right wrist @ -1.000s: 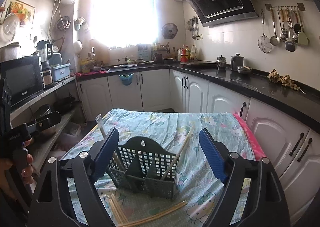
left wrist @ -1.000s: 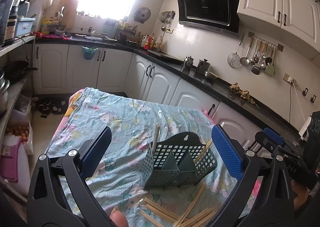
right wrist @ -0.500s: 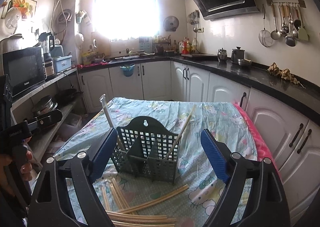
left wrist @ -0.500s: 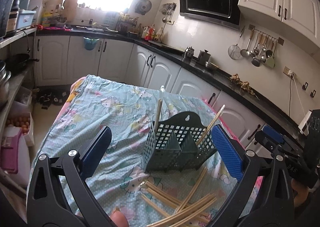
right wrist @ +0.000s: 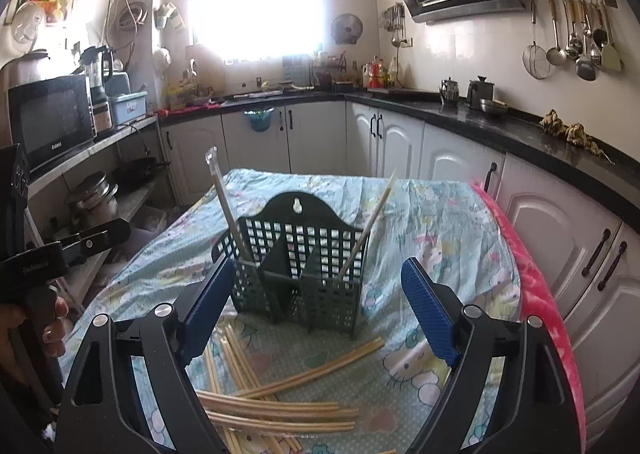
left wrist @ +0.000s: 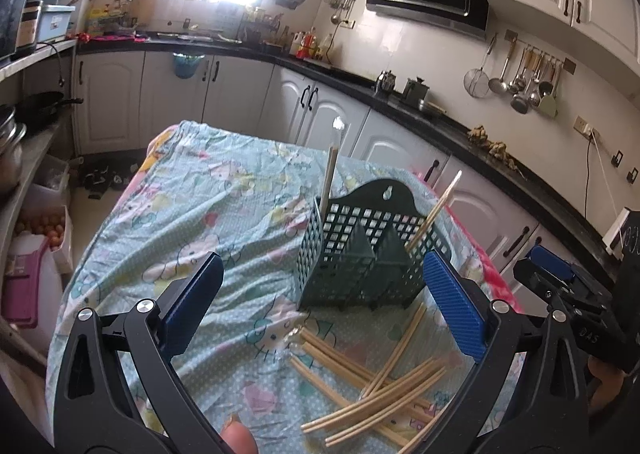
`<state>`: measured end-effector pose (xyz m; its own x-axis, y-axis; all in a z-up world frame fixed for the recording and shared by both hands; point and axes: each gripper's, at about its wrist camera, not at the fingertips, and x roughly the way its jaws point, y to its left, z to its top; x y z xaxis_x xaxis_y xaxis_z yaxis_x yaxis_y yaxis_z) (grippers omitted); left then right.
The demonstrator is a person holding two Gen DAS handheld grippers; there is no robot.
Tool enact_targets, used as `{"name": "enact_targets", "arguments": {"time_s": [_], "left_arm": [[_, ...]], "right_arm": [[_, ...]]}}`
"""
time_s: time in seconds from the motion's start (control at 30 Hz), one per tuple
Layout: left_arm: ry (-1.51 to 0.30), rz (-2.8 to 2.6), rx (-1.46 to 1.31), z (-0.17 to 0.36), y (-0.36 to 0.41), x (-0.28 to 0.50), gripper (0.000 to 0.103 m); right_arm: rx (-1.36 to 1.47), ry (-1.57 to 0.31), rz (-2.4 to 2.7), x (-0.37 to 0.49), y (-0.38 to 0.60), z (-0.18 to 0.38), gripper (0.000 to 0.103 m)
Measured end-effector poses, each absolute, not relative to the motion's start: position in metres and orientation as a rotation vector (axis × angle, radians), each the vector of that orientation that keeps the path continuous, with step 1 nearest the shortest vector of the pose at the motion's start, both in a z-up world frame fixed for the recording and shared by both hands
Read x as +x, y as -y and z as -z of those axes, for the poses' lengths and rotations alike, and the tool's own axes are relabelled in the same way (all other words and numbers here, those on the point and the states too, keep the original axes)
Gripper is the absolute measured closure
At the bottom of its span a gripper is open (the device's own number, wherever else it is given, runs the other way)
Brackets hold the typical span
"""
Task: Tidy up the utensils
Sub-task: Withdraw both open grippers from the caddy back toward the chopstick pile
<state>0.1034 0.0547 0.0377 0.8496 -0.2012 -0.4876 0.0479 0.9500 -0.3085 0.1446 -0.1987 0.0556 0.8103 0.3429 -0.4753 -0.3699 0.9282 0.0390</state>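
Note:
A dark green slotted utensil holder (left wrist: 362, 254) (right wrist: 298, 266) stands upright on the cloth-covered table (left wrist: 200, 205) (right wrist: 440, 213). One wrapped chopstick (left wrist: 330, 177) (right wrist: 228, 209) stands in its left compartment and a bare chopstick (left wrist: 436, 209) (right wrist: 370, 221) leans in its right one. Several loose chopsticks (left wrist: 372, 382) (right wrist: 280, 394) lie on the cloth in front of the holder. My left gripper (left wrist: 324, 314) is open and empty above them. My right gripper (right wrist: 320, 314) is open and empty, just before the holder; it also shows in the left wrist view (left wrist: 560, 282).
White cabinets under a black counter (left wrist: 400, 101) (right wrist: 520, 133) run along the back and right. Open shelves with pans (left wrist: 24, 109) (right wrist: 92, 189) stand at the left. A pink blanket edge (right wrist: 540, 274) hangs off the table's right side.
Both grippers have pulled back and tilted down, so the holder sits farther off and more of the loose chopsticks show. Both stay open.

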Motion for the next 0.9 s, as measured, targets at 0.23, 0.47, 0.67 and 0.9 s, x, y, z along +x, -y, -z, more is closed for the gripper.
{"name": "enact_targets", "arguments": {"time_s": [0.23, 0.47, 0.67, 0.9], "left_arm": [[-0.594, 0.138, -0.270, -0.020, -0.047, 0.104, 0.011], [-0.642, 0.139, -0.256, -0.001, -0.041, 0.108, 0.011], [-0.697, 0.138, -0.251, 0.017, -0.040, 0.113, 0.011], [-0.766, 0.155, -0.258, 0.039, -0.038, 0.121, 0.011]], "right_arm": [[-0.073, -0.549, -0.380, 0.141, 0.197, -0.036, 0.020], [-0.080, -0.595, -0.367, 0.145, 0.198, -0.015, 0.020], [-0.082, -0.635, -0.345, 0.154, 0.202, 0.000, 0.020], [-0.069, -0.692, -0.309, 0.168, 0.210, 0.022, 0.020]]}}
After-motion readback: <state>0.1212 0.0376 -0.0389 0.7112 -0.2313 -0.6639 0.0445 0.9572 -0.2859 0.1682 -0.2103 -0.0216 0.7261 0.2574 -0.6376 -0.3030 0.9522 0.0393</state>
